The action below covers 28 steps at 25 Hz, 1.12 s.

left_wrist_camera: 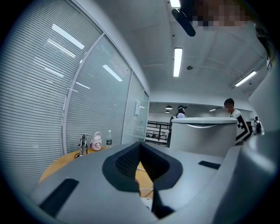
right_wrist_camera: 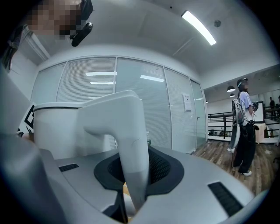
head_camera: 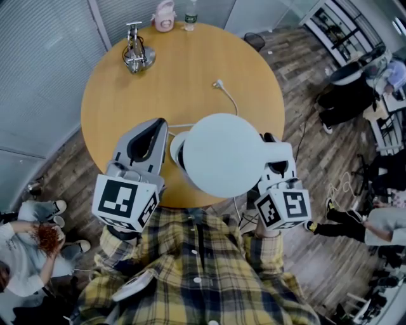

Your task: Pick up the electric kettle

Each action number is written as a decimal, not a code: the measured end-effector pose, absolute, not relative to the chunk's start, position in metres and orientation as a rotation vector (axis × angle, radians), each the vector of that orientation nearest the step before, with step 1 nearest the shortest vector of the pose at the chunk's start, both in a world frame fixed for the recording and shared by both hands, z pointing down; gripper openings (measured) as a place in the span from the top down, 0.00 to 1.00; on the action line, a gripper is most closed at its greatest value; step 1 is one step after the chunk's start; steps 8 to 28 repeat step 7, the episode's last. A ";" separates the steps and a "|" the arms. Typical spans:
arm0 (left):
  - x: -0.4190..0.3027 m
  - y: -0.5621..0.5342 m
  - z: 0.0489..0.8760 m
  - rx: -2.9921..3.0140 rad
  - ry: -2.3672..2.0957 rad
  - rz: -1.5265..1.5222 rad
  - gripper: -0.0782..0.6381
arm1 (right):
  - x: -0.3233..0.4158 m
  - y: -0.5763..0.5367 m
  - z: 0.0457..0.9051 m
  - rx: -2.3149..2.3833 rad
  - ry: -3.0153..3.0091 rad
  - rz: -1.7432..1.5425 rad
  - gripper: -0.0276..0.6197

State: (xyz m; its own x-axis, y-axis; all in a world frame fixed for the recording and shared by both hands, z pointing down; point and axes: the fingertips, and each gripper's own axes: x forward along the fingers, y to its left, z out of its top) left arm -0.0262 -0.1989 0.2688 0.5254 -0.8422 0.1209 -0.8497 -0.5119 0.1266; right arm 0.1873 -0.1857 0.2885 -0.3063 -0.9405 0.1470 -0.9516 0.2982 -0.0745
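Note:
The white electric kettle (head_camera: 223, 154) hangs above the near edge of the round wooden table (head_camera: 184, 70); I see its lid from above. My right gripper (head_camera: 271, 145) is shut on the kettle's handle (right_wrist_camera: 131, 144), which stands upright between its dark pads. The kettle body (left_wrist_camera: 203, 135) fills the right of the left gripper view. My left gripper (head_camera: 158, 125) hovers just left of the kettle, apart from it, jaws together with nothing between them. The white base (head_camera: 176, 150) lies on the table under the kettle's left side, its cord running to a loose plug (head_camera: 219, 84).
At the table's far edge stand a metal stand (head_camera: 136, 54), a small pink pot (head_camera: 164, 16) and a water bottle (head_camera: 190, 14). People sit on the floor at left (head_camera: 32, 244) and at right (head_camera: 374, 228). Glass walls with blinds lie beyond.

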 end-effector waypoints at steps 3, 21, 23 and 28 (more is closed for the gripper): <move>-0.027 -0.201 0.268 2.592 -1.451 0.066 0.89 | 0.186 -0.188 0.289 1.797 -2.462 0.224 0.82; -0.028 -0.201 0.268 2.596 -1.447 0.065 0.89 | 0.184 -0.189 0.290 1.788 -2.459 0.222 0.82; -0.028 -0.201 0.268 2.596 -1.447 0.065 0.89 | 0.184 -0.189 0.290 1.788 -2.459 0.222 0.82; -0.028 -0.201 0.268 2.596 -1.447 0.065 0.89 | 0.184 -0.189 0.290 1.788 -2.459 0.222 0.82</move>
